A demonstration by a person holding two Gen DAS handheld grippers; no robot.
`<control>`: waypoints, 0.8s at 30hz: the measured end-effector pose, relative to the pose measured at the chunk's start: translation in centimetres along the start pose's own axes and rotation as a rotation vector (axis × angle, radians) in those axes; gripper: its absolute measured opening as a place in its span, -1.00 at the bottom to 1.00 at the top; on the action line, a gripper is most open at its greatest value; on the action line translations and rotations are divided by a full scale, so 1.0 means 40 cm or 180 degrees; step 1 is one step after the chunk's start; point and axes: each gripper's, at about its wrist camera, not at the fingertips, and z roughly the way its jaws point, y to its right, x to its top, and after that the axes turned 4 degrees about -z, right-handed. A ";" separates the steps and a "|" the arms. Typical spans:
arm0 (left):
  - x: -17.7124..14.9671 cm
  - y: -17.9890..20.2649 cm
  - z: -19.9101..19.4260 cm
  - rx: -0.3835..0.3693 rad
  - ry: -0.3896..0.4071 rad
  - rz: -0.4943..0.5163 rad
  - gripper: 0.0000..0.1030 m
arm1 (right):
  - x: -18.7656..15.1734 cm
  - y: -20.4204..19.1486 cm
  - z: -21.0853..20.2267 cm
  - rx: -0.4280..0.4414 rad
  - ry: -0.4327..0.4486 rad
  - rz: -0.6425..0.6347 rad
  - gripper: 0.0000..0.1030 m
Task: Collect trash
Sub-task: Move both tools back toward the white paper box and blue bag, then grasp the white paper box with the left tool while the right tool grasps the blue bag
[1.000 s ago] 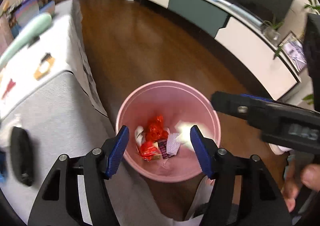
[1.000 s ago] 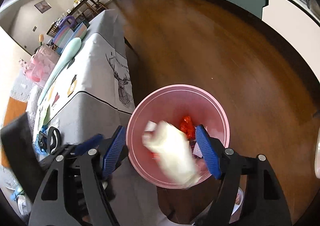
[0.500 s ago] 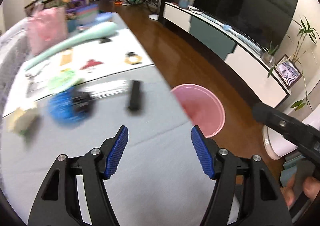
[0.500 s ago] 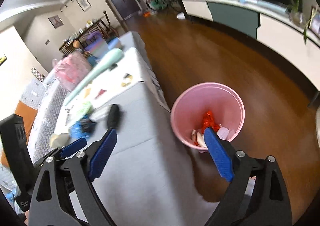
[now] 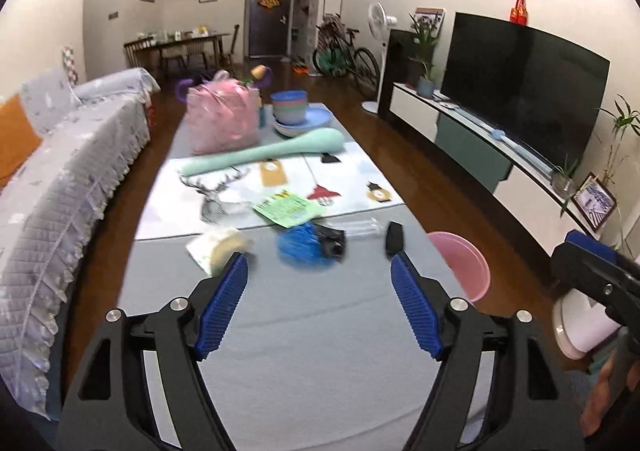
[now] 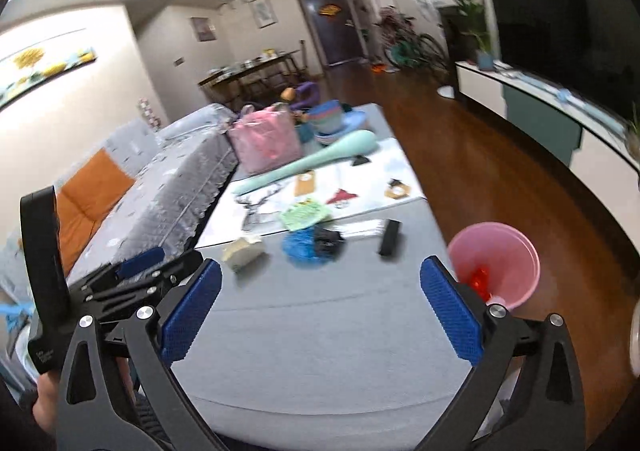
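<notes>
Trash on the gray table [image 5: 320, 351]: a blue crumpled wrapper [image 5: 299, 246], a green paper [image 5: 286, 208] and a pale wad [image 5: 218, 249]. All look light and soft; pinch the middle. Left gripper [image 5: 320, 307] and right gripper [image 6: 320, 309] are spread wide, holding nothing. The pink bin [image 6: 516, 251] stands beside the table.

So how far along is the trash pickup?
Partly done: the pink bin holds red wrappers. Nothing is in hand; left gripper and right gripper have open, empty jaws. Left on the table: crumpled tissue, blue wad, green packet.
</notes>
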 end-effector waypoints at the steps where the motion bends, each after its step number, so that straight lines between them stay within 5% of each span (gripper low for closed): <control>1: -0.002 -0.013 0.004 0.0003 -0.0006 -0.0025 0.40 | 0.003 -0.016 0.007 0.0021 0.0009 -0.0064 0.90; 14: -0.065 -0.182 0.223 0.0291 -0.0083 0.0024 0.40 | -0.048 -0.108 0.293 0.0351 -0.0357 -0.0221 0.90; 16: -0.070 -0.207 0.281 0.0382 -0.0190 0.0058 0.24 | -0.051 -0.101 0.356 0.0333 -0.0436 -0.0224 0.90; 20: -0.035 -0.273 0.387 0.0261 -0.0359 -0.0291 0.17 | -0.051 -0.093 0.492 0.0331 -0.0591 -0.0290 0.90; 24: -0.024 -0.277 0.428 0.0304 -0.0297 0.0118 0.17 | -0.048 -0.088 0.595 0.0367 -0.0663 -0.0266 0.90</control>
